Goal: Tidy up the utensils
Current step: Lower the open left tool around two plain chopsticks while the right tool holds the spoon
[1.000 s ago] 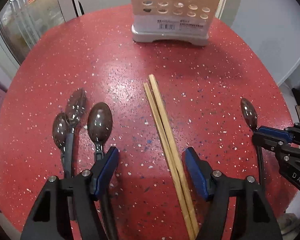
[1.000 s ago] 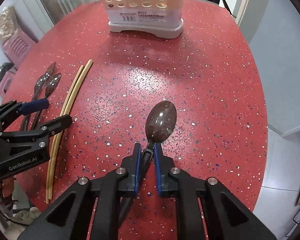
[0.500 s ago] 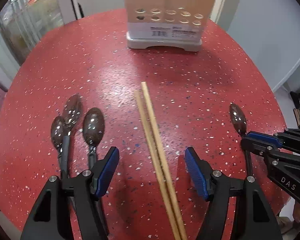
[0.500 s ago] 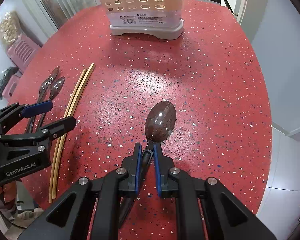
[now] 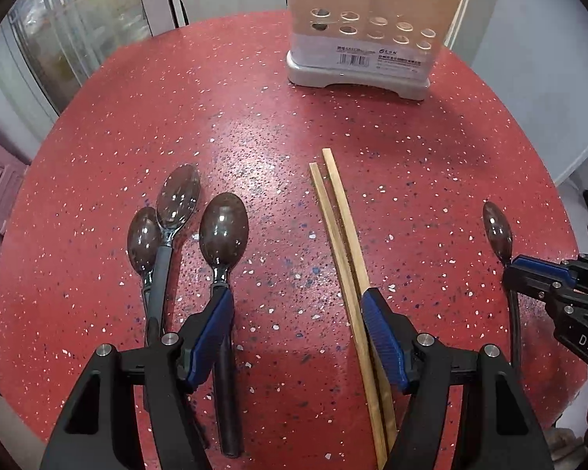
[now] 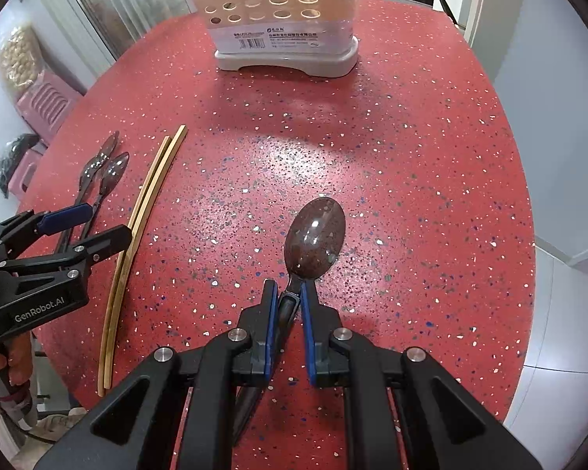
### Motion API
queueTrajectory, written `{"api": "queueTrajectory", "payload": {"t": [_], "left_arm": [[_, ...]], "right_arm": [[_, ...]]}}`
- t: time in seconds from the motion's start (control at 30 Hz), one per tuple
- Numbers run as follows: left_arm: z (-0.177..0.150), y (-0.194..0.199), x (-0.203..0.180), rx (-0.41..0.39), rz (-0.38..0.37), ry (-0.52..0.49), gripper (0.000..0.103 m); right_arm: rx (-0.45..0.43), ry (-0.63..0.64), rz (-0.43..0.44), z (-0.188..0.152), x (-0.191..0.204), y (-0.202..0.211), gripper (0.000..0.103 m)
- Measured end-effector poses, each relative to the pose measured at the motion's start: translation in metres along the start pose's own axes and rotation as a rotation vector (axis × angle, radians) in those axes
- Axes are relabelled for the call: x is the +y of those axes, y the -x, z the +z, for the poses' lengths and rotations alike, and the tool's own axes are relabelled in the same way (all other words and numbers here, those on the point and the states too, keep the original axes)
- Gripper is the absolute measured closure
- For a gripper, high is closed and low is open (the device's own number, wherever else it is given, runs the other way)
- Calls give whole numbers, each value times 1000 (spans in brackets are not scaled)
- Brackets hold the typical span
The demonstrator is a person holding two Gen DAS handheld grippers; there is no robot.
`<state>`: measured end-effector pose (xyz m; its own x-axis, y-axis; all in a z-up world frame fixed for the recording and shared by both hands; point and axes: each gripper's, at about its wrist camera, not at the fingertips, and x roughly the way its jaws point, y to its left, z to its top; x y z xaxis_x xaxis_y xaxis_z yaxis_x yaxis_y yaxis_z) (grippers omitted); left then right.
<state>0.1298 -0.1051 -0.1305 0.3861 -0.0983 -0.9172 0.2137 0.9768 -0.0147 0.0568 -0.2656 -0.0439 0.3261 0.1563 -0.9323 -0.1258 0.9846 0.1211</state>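
Your right gripper (image 6: 285, 298) has its fingers closed on the neck of a dark glossy spoon (image 6: 314, 243) above the red speckled desk (image 6: 411, 156). Your left gripper (image 5: 296, 313) is wide open; the pale wooden chopsticks (image 5: 339, 231) lie by its right finger. Farther stands the beige perforated utensil holder (image 6: 282, 19).

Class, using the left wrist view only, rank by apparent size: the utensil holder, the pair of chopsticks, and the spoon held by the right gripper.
1. Utensil holder, though farthest away.
2. Pair of chopsticks, longest but thin.
3. Spoon in the right gripper, partly hidden, so uncertain.
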Motion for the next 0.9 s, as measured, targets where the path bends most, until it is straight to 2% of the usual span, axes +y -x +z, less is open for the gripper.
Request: {"api": "queueTrajectory", "payload": {"t": [0.13, 0.47, 0.63, 0.73, 0.9], "left_arm": [[6, 0, -7, -4, 3, -11, 12], [-1, 4, 14, 0, 0, 17, 12], [-3, 9, 6, -3, -3, -9, 12], [-5, 4, -4, 22, 7, -41, 12], [-12, 14, 12, 6, -19, 15, 12]], "right_arm": [[0, -3, 3, 0, 0, 0, 90], [0, -4, 6, 1, -1, 1, 90], [-1, -3, 3, 1, -1, 1, 90], [-1, -4, 4, 0, -1, 1, 90], [-1, -6, 6, 0, 0, 2, 90]]}}
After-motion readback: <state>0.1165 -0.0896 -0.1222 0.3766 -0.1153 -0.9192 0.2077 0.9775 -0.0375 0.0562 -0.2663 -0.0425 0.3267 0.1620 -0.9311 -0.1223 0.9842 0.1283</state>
